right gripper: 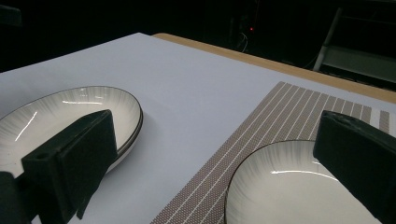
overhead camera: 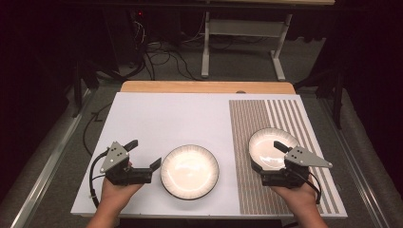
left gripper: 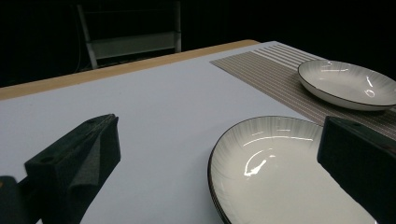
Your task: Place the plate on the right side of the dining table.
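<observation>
A glossy round white plate (overhead camera: 269, 148) is lying on the striped woven mat (overhead camera: 247, 190); the right gripper (overhead camera: 272, 161) is hovering released beside its edge, the left gripper (overhead camera: 144, 153) released by stacked plates (overhead camera: 190, 171).

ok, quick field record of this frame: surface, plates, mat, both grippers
surface: white board on a wooden table
mat: striped placemat on the board's right part
plate 1: white black-rimmed plate on bare board, centre-front; may be stacked, a second rim shows beneath in the right gripper view
plate 2: matching plate on the placemat
left gripper: open, empty, just left of plate 1
right gripper: open, empty, over plate 2's near edge
</observation>
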A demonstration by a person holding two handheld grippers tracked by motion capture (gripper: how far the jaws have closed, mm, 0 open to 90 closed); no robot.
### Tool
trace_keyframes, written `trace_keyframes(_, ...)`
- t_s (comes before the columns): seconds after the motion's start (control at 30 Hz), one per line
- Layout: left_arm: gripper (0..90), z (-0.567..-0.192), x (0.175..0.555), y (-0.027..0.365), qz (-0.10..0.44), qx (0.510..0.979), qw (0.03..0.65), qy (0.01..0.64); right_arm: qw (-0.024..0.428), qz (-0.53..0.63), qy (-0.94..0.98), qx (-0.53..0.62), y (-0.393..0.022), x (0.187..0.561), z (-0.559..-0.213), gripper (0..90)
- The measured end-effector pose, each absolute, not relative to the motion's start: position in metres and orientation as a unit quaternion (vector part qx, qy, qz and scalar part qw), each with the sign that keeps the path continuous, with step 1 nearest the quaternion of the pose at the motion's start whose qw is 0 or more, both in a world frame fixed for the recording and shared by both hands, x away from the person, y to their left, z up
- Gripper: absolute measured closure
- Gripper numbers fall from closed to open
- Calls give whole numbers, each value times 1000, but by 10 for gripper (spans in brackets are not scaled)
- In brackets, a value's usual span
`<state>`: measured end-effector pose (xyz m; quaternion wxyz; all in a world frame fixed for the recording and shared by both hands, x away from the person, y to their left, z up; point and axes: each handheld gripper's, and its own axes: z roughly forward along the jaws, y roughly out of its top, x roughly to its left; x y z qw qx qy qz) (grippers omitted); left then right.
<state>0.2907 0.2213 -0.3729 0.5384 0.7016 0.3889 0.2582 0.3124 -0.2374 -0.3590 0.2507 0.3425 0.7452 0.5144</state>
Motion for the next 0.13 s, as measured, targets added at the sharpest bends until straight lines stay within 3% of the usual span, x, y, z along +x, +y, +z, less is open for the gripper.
trace_keyframes(0.13,2,-372,291,222,258,698,543,389,249,512,748,342,-240,312,-360,6)
